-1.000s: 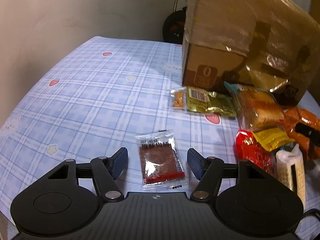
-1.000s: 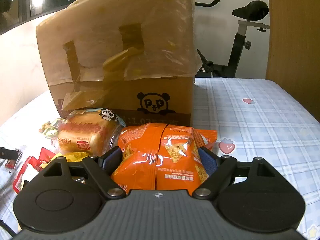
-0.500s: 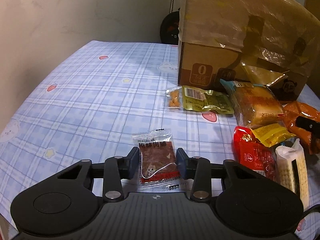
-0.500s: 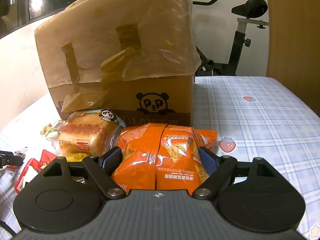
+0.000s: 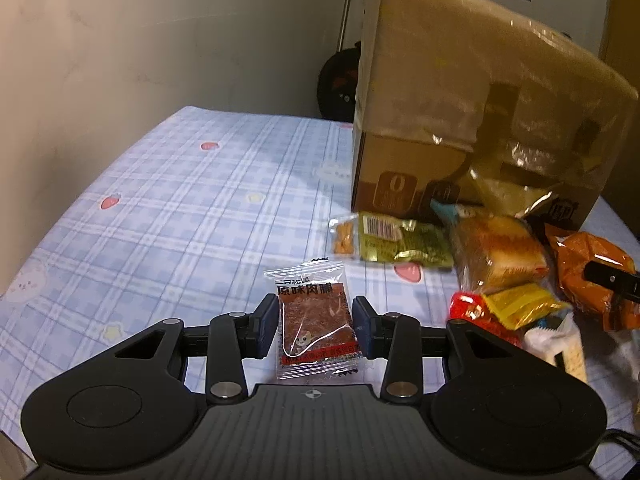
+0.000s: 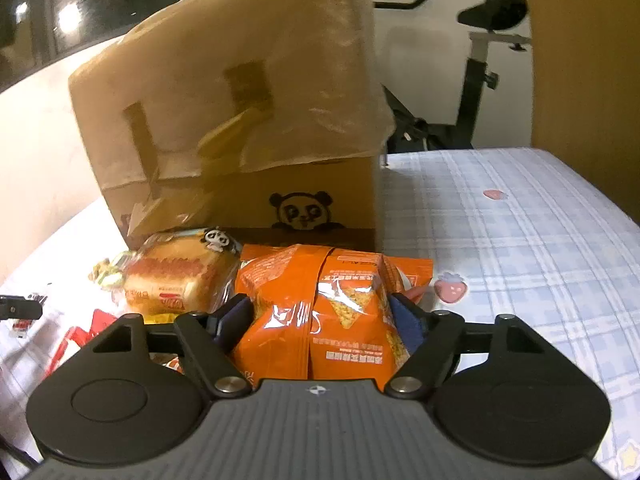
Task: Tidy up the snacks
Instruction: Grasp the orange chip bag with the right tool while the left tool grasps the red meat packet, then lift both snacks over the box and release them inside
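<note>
Your left gripper (image 5: 315,330) has its two pads pressed against the side edges of the jerky packet (image 5: 314,324), pinching it; whether the packet is off the blue plaid tablecloth (image 5: 180,216) is hard to judge from this angle. The packet's long axis runs straight along the fingers, its printed heading at the far end. To the left and ahead of it the cloth is bare up to the wall (image 5: 160,40) and the table's rounded edge. To the right the room is tight: a green snack pack (image 5: 400,242), a bread loaf (image 5: 500,256) and a red-and-yellow wrapper pile (image 5: 508,308) lie in front of the cardboard box (image 5: 480,120).

Your right gripper (image 6: 320,320) squeezes the orange chip bag (image 6: 324,312), whose long axis also points forward, toward the box (image 6: 240,120) just behind it. Open cloth (image 6: 520,240) stretches to its right.
</note>
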